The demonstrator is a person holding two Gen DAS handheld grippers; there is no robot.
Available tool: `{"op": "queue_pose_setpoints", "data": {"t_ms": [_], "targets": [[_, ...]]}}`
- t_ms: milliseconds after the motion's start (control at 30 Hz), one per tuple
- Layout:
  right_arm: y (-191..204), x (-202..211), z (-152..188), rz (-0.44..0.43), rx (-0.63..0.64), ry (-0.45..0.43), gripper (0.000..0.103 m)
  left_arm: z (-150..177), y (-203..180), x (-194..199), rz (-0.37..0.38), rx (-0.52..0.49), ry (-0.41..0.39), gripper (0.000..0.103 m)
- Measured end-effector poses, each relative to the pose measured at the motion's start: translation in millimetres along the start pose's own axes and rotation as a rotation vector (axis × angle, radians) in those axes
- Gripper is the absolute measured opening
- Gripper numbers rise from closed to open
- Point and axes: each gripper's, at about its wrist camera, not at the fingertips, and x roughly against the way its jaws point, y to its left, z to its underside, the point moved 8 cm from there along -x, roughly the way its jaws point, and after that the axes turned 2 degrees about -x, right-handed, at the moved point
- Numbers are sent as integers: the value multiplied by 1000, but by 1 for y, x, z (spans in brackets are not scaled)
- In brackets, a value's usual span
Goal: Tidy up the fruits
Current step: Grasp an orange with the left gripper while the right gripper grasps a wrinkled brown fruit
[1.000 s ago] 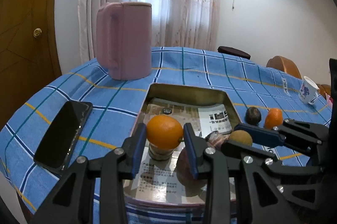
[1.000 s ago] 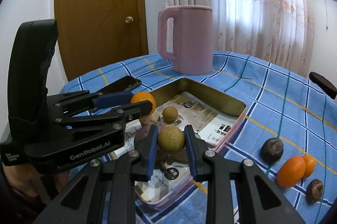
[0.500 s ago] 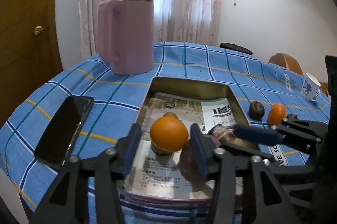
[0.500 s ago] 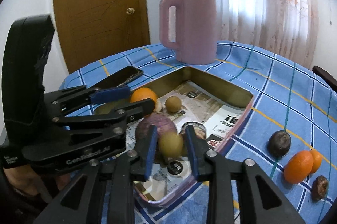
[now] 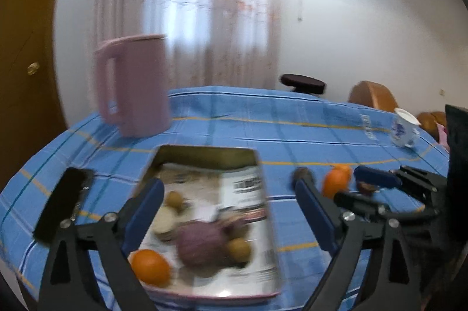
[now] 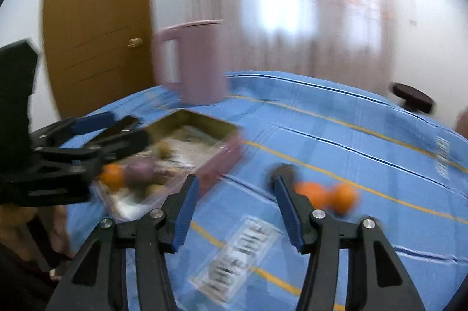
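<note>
A metal tray (image 5: 204, 154) lined with newspaper sits on the blue checked tablecloth. In it lie an orange (image 5: 150, 267), a purple fruit (image 5: 200, 239), a brown round fruit (image 5: 239, 249) and a small tan one (image 5: 174, 197). My left gripper (image 5: 231, 211) is open wide and empty above the tray. My right gripper (image 6: 237, 202) is open and empty over the cloth right of the tray (image 6: 225, 156). Two oranges (image 6: 324, 195) and a dark fruit (image 6: 285, 169) lie on the cloth by its right finger. Both views are blurred.
A pink jug (image 5: 133, 85) stands behind the tray. A black phone (image 5: 63, 204) lies left of it. A white and blue cup (image 5: 405, 128) stands far right. A clear label sheet (image 6: 237, 255) lies on the cloth under my right gripper.
Both grippers opened and let go: the orange and the brown fruit now lie in the tray. Both grippers pulled back and up; the right one swung right toward the loose oranges.
</note>
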Motion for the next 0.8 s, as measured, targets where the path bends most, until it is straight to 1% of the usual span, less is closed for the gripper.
{"op": "queue_pose_setpoints", "data": {"t_ms": [133,200,233,333,433,500,600,700,800], "targets": [[-68,14,10,150,-104,19,56,-2,-39,-14,72,-42,33,94],[-93,17,15,207,-151,36,56,-2,-58,-24,99,-58,56,94],[-106,18,17,230,-177,49,56,-2,-67,-29,109,-73,65,94],[-121,11,24,255,-208,89,56,1,-85,-41,133,-93,102,94],[-122,5,32,236,-219,126,56,1,-101,-49,157,-112,117,94],[-120,-1,38,222,-218,157,56,1,-105,-59,152,-113,133,93],[-119,-5,40,214,-212,170,56,4,-107,-66,154,-110,149,93],[-117,-14,45,191,-211,221,56,5,-106,-72,153,-104,158,93],[-119,-20,48,181,-220,246,55,7,-110,-75,159,-106,166,93]]}}
